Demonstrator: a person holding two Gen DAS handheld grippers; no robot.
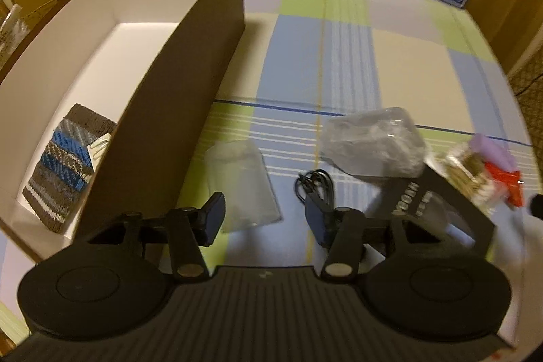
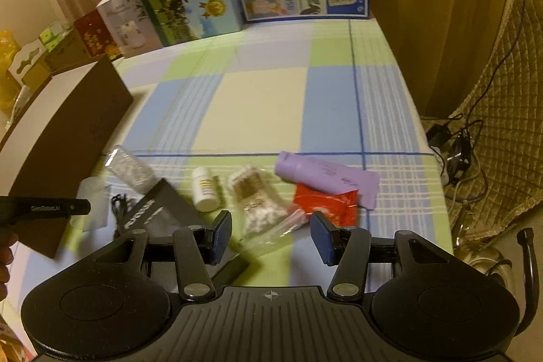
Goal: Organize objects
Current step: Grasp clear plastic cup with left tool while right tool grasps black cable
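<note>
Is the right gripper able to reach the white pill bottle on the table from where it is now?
Probably yes. The right gripper is open and empty, and the white pill bottle lies uncovered just ahead, left of the cotton swab bag. Nothing lies over it.

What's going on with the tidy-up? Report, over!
Left hand-held gripper open, empty. Right hand-held gripper open, empty. Knitted pouch already in box; cotton swab bag ahead. Nothing blocking.
</note>
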